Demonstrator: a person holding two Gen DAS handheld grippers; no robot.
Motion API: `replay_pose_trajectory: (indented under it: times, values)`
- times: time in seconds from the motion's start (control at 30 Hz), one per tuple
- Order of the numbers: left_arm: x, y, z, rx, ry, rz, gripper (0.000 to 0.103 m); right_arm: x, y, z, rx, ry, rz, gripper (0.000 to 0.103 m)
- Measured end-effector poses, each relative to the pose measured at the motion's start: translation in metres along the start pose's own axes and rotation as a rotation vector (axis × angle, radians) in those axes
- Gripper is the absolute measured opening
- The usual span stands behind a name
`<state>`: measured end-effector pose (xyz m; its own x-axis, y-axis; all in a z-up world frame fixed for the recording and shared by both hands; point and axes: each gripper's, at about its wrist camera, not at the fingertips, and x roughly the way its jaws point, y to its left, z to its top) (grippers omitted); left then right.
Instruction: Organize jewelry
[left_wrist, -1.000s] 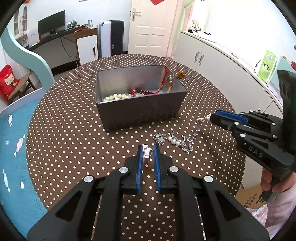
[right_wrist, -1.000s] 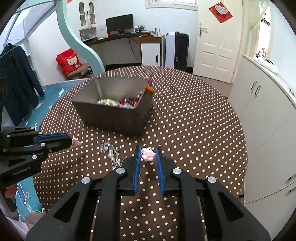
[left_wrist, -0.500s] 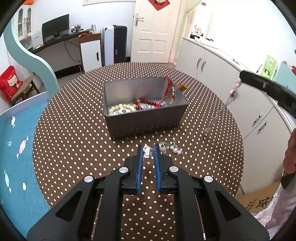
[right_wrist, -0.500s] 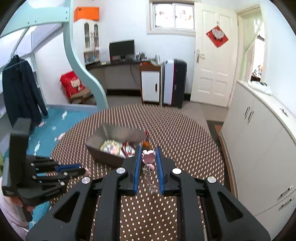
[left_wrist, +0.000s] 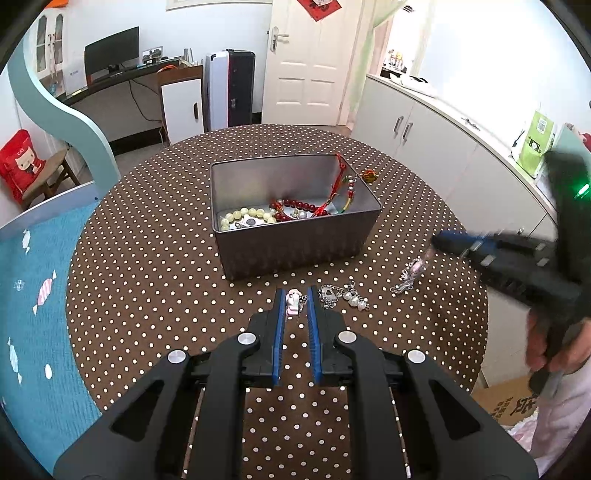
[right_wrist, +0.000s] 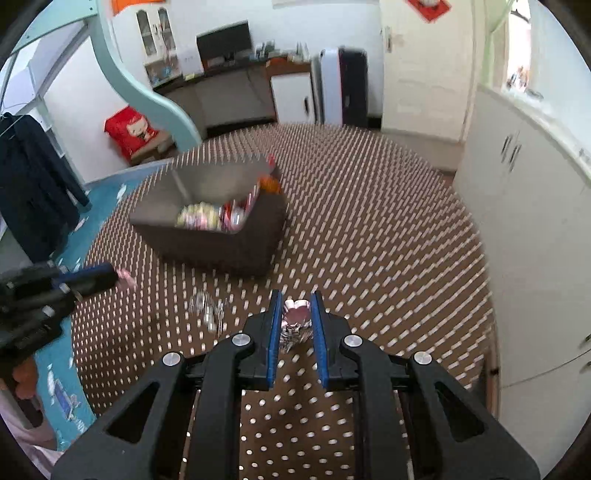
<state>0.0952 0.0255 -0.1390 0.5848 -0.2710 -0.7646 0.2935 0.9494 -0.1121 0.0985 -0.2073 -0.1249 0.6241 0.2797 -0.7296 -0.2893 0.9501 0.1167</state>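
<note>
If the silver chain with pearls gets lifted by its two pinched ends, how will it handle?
The chain will probably sag, floppy: it lies in loose kinks on the table. Likely light, since each gripper, left and right, pinches only a small pink charm. Pearls may swing.

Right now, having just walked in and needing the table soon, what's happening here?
A person is sorting jewelry with two handheld grippers. The left gripper pinches one pink charm end of a pearl chain; the right gripper holds the other pink end. The metal tin already holds bead bracelets.
</note>
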Motion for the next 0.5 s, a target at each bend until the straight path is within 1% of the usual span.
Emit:
replay_pose_trajectory:
  times: [0.1,0.13,0.23,0.27,0.33,0.4,0.5]
  values:
    - [0.001,-0.001,0.001,0.002,0.001,-0.001,0.011,-0.045,0.006,0.018,-0.027,-0.125,0.0,0.015]
    - [0.001,-0.001,0.001,0.002,0.0,-0.001,0.011,-0.065,0.01,0.027,-0.044,-0.181,0.009,0.015]
    - [0.002,0.0,0.002,-0.002,-0.001,-0.001,0.011,-0.102,0.021,0.041,-0.103,-0.286,0.009,0.015]
    - [0.002,0.0,0.003,-0.002,-0.001,-0.001,0.011,-0.107,0.022,0.043,-0.116,-0.301,0.007,0.015]
    - [0.002,0.0,0.002,-0.002,-0.003,-0.001,0.011,-0.11,0.025,0.047,-0.14,-0.305,-0.003,0.015]
    - [0.002,0.0,0.002,-0.002,-0.003,-0.003,0.011,-0.101,0.023,0.046,-0.138,-0.282,0.005,0.015]
    - [0.003,0.001,0.0,-0.004,0.002,-0.002,0.011,-0.062,0.011,0.034,-0.098,-0.168,0.004,0.015]
